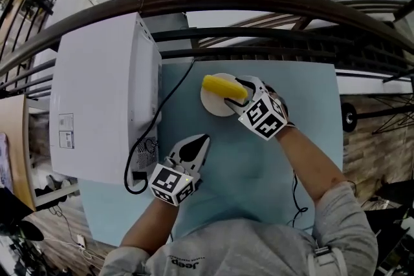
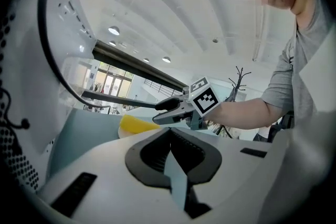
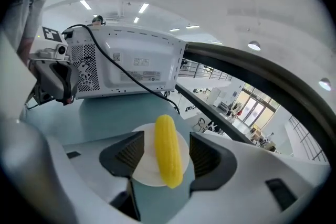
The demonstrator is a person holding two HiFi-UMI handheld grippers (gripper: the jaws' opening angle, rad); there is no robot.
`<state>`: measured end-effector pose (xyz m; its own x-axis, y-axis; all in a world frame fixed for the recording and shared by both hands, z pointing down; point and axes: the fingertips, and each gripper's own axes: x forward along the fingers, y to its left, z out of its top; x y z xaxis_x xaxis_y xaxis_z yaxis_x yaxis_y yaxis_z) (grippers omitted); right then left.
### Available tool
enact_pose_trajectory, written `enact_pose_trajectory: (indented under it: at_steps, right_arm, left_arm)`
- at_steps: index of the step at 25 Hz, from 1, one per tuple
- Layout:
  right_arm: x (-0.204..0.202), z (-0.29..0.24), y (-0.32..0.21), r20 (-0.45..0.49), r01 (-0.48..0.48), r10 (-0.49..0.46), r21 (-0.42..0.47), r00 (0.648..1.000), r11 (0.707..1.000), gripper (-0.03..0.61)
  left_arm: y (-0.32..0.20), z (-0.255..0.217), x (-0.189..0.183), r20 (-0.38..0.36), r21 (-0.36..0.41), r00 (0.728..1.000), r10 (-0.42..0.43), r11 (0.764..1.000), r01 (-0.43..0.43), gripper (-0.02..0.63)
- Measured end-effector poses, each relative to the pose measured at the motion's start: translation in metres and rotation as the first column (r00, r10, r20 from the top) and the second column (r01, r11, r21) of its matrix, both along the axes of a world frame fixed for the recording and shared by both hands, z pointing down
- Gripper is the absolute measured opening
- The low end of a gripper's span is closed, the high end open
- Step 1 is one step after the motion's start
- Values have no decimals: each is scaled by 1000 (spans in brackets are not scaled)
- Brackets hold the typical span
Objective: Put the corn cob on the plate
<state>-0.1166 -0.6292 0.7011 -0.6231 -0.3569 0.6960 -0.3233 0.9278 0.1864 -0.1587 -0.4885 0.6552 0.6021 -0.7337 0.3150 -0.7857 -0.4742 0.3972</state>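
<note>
From above, my right tool (image 1: pixel 235 94) reaches over the pale blue tabletop (image 1: pixel 249 171) to the round white plate (image 1: pixel 212 108), because the yellow corn cob (image 1: pixel 224 87) must go there. The cob lies across the far part of the plate, and its near end is between the two fingers of this tool. My left tool (image 1: pixel 202 141) waits beside the big white microwave oven (image 1: pixel 97 94), well apart from the plate. I think it has no work here, so I hold it out of the way.

In the left gripper view, its jaws are pressed together with nothing between them. The cob (image 2: pixel 137 123) shows far ahead.

In the right gripper view, the jaws stand apart. The cob (image 3: pixel 169 152) lies lengthwise between them, and the plate (image 3: pixel 143 171) shows in a gap on each side. So I judge that the cob rests on the plate and is not gripped.
</note>
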Motion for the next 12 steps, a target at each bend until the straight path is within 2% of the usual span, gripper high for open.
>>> enact_pose_trajectory:
  at_steps: [8, 12]
  right_arm:
    - [30, -36, 24, 79, -86, 88, -40, 993, 996, 275]
    - [45, -55, 36, 83, -98, 99, -16, 992, 995, 264]
  left_arm:
    - [15, -41, -3, 7, 42, 1000, -11, 999, 10, 18]
    - [26, -66, -8, 17, 73, 1000, -23, 997, 22, 18]
